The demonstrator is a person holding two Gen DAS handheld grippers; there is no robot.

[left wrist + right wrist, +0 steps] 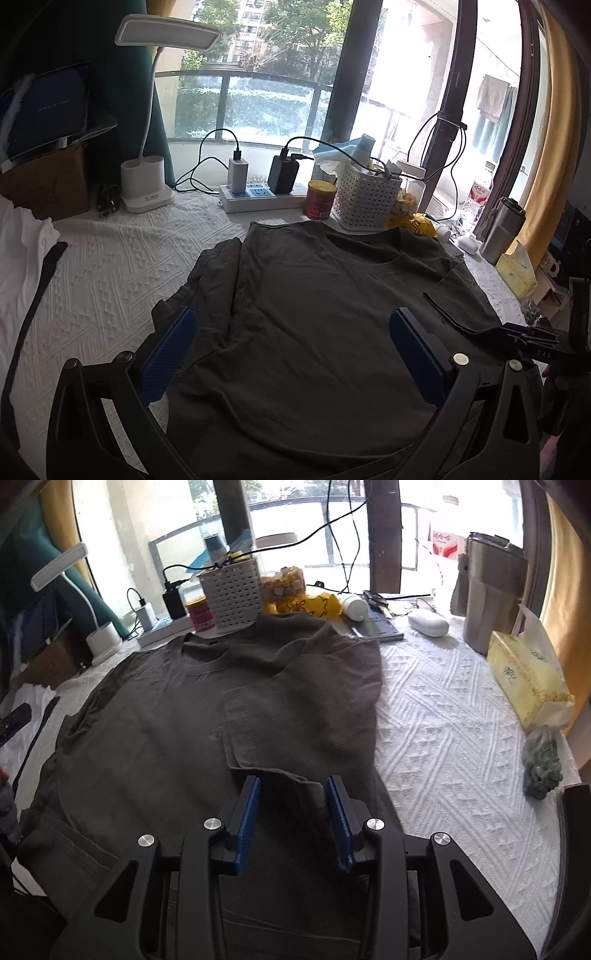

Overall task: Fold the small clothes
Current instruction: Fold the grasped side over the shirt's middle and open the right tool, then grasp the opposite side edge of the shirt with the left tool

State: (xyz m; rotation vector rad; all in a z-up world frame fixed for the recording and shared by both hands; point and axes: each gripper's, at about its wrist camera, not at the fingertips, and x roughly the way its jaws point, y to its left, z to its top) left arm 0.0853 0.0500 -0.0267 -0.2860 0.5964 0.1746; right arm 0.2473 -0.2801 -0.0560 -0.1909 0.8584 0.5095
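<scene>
A dark grey-green T-shirt (325, 295) lies flat, collar toward the window, on a white textured cloth (454, 716). One sleeve (266, 727) is folded inward over the shirt's body. My right gripper (293, 786) hovers low at that sleeve's hem. Its blue pads (251, 812) stand apart, the hem lies between them, and neither pad presses on it. In the left wrist view the right gripper's tips (532, 336) show at the right edge. My left gripper (291, 321) is wide open above the shirt's middle, holding nothing.
Along the window stand a desk lamp (146, 184), a power strip (258, 197) with chargers, a red can (319, 199) and a white basket (364, 199). A steel tumbler (487, 598), a tissue pack (528, 679) and a green object (543, 764) sit right. White clothing (22, 258) lies left.
</scene>
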